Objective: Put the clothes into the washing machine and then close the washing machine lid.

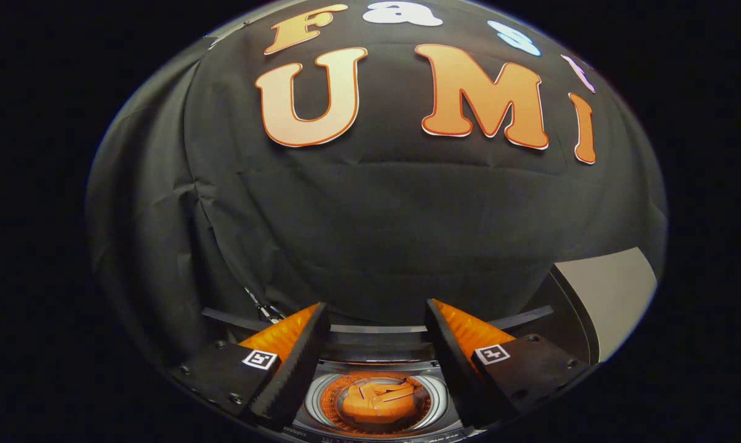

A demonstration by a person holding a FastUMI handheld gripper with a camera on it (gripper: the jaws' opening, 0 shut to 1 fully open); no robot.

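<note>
Gripper view: the gripper (375, 332) was held with its fingers (296, 357) spread wide apart and nothing between them. Below the gap between the fingers stood the washing machine (376, 344), its round drum (314, 400) facing upward. An orange garment (380, 400) lay bunched inside the drum, so the clothes appeared already loaded. A pale, flat panel (610, 301) rose to the right, beyond the right finger; it was judged to be the raised lid. The coming closing move would therefore turn on reaching rightward to that panel.
</note>
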